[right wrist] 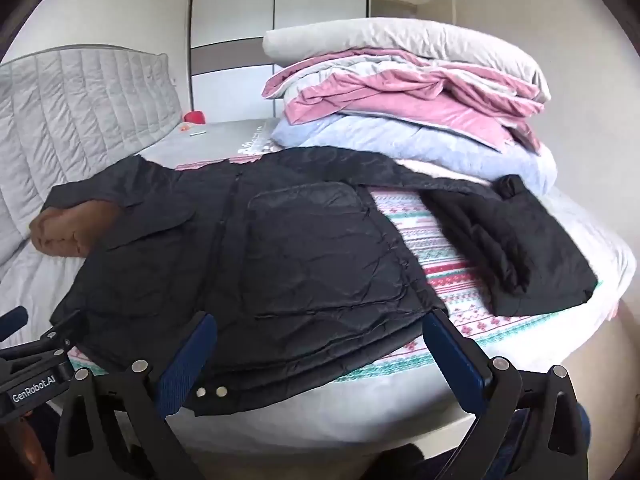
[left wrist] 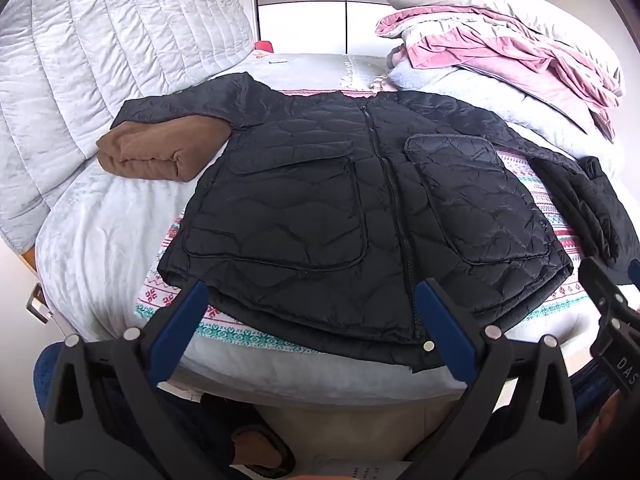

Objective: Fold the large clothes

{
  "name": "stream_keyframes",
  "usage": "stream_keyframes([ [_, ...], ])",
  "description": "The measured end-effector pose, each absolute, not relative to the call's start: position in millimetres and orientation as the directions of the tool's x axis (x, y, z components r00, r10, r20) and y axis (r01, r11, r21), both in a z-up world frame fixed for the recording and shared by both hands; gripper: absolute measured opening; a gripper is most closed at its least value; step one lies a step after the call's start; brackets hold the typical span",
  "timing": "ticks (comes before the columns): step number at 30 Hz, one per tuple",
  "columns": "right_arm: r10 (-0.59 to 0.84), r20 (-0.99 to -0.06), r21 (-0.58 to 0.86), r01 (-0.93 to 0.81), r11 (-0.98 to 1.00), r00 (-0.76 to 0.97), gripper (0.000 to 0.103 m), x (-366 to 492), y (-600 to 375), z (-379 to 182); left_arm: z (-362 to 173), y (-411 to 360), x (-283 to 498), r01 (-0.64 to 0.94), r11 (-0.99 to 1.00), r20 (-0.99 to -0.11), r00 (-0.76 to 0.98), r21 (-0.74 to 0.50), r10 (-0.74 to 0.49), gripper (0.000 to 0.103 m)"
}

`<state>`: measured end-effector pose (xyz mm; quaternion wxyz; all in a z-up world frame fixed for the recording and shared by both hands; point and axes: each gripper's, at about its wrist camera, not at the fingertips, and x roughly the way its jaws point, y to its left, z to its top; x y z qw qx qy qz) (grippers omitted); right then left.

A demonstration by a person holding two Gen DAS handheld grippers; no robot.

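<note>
We see the black quilted jacket lying front-up and zipped across the bed, spread over a patterned blanket with red and teal bands. Its hem runs along the near edge of the mattress, and both grippers hover just short of that hem. The left gripper stands with its blue-padded jaws wide apart and nothing between them, the hem's left half lying beyond its tips. The right gripper is likewise spread wide and empty, poised near the hem's right corner. On the left side one sleeve is draped over a folded brown garment, which sits beside the grey quilted headboard, so that side is fairly crowded. On the right the other sleeve lies bent back on the patterned blanket, apart from the jacket's body with a strip of blanket showing between them. Behind the collar rises a pile of bedding in pink, pale blue and cream; the shoulder seems to touch its base, though the right wrist view is too soft for us to be sure. The freest room lies along the near mattress edge and on the grey sheet at the front left, while a small red object sits well away at the far end.
</note>
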<state>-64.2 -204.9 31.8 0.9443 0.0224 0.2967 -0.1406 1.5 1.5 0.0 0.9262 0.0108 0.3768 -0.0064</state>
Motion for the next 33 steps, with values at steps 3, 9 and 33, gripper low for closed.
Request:
stream_keyframes([
  [3, -0.284, -0.56, -0.062, 0.302, 0.951, 0.779, 0.103, -64, -204, 33, -1, 3, 4, 0.02, 1.0, -0.699, 0.715, 0.015, -0.003, 0.103],
  [9, -0.324, -0.55, -0.098, 0.326, 0.94, 0.77, 0.103, -61, -204, 30, -5, 0, 1, 0.005, 1.0, -0.699, 0.715, 0.01, 0.003, 0.103],
  [33, -0.343, -0.523, -0.096, 0.346, 0.933, 0.78, 0.103, -54, -201, 32, -10, 12, 13, 0.01, 0.999, -0.706, 0.707, -0.031, -0.029, 0.103],
])
